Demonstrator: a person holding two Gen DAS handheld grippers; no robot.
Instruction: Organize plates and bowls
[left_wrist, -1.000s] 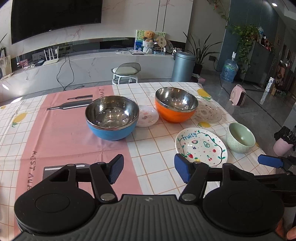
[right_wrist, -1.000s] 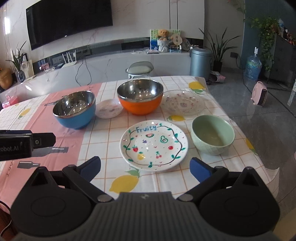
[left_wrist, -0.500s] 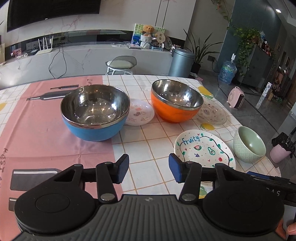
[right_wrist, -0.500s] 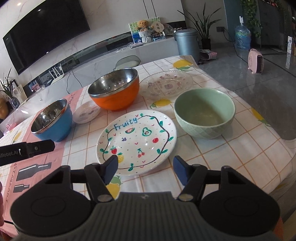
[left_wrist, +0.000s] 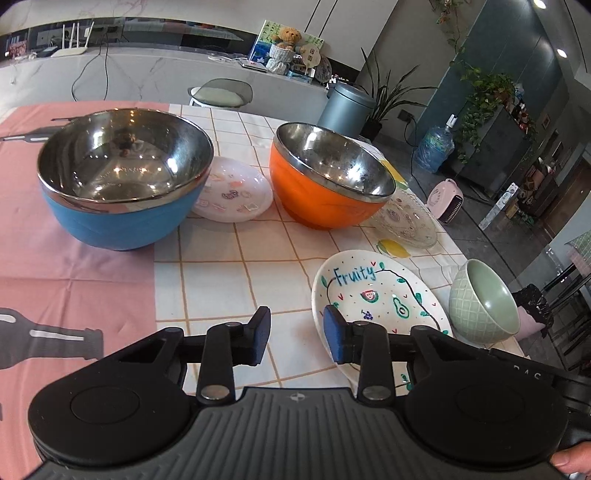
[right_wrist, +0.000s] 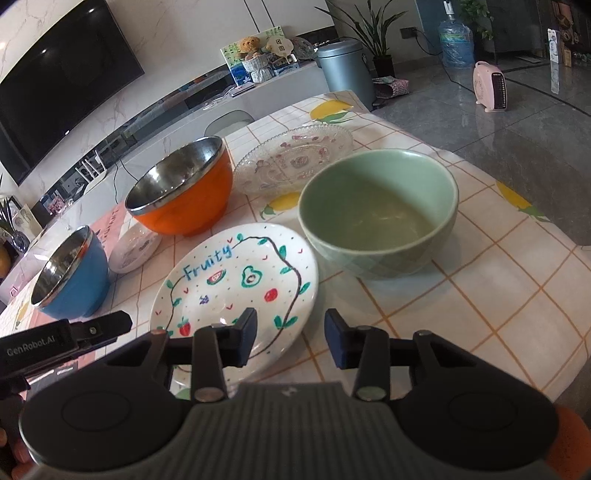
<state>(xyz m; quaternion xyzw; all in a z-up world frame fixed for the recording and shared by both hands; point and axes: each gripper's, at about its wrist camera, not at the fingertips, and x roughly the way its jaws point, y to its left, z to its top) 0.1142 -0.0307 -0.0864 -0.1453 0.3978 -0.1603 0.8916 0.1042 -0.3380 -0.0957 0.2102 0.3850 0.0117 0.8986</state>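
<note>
Though steel-lined, the blue bowl (left_wrist: 122, 184) holds nothing.

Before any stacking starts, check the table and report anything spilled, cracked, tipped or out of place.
Nothing stands out. The blue bowl, orange bowl and green bowl all sit upright and look empty. The Fruity plate, small white plate and glass plate lie flat on the tablecloth. No spill or crack shows.

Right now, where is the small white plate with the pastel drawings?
The small white plate lies on the checked tablecloth between the blue steel-lined bowl and the orange one.
</note>
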